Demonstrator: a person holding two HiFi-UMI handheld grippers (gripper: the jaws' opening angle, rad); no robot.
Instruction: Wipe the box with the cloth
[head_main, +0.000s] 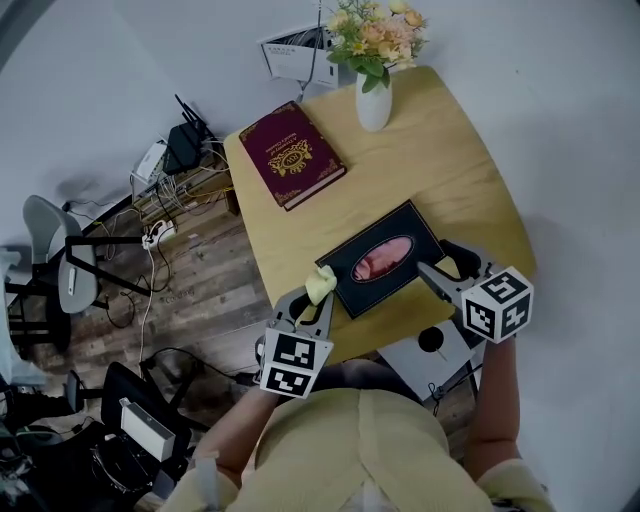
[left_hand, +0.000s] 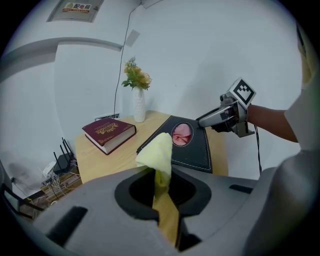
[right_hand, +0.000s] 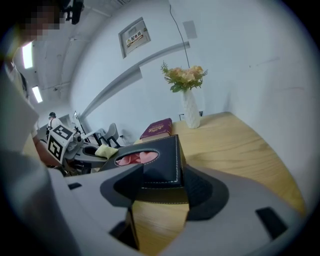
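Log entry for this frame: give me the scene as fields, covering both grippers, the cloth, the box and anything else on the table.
tissue box: black, flat on wooden table, pink tissue in its oval opening
left gripper: shut on yellow cloth, at the box's left edge
cloth touching box: cannot tell
right gripper: jaws clamped on the box's near corner
other items: maroon book, white vase of flowers

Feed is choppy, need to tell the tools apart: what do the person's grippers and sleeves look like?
Both the left gripper and right gripper are grey, each carrying a white cube of black square markers. A black cable hangs from the right one. The person wears a pale yellow short-sleeved top.
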